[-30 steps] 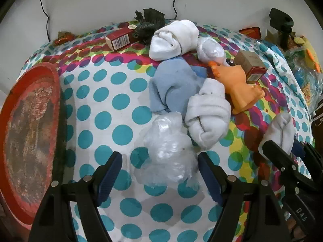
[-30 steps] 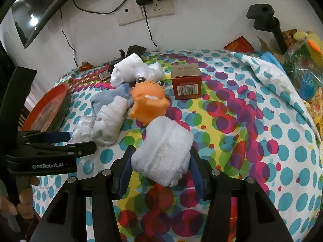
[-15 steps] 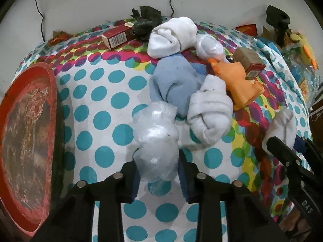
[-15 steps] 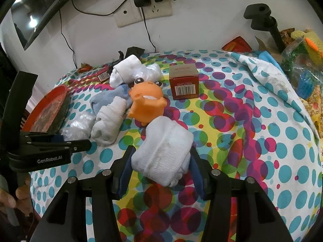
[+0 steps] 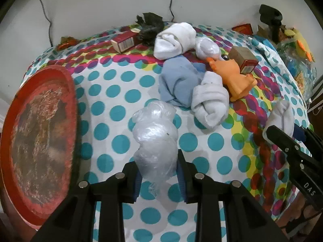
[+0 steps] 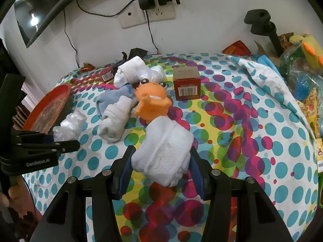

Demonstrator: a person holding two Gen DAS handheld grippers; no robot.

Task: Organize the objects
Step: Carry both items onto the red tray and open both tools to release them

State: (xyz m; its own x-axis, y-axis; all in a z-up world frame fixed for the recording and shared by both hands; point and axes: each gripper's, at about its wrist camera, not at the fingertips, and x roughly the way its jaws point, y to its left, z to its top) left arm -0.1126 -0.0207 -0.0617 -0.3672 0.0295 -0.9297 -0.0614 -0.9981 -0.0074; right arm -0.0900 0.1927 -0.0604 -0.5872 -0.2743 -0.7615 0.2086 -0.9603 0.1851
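Left gripper (image 5: 157, 173) clamped on the near end of the crumpled clear plastic bag (image 5: 155, 139), jaws just now closed onto it, pads pressing the crinkled film from both sides. Long axis of the bag running away from the gripper, far end near the rolled grey-white sock (image 5: 210, 102). Red round tray (image 5: 38, 139) just to the left of that bag, nearer the left hand than the right, so likely the drop place; a short sideways carry needed. Right gripper (image 6: 159, 165) closed on a folded white towel-cloth bundle (image 6: 163, 153), soft and ribbed, well right of the tray. Beyond the bag from the tray: pale blue cloth (image 5: 177, 82), orange rubbery toy (image 5: 236, 80), red-brown carton (image 5: 244, 59). Bag light, slippery, easily crushed; polka-dot cloth (image 5: 121, 80) under everything.
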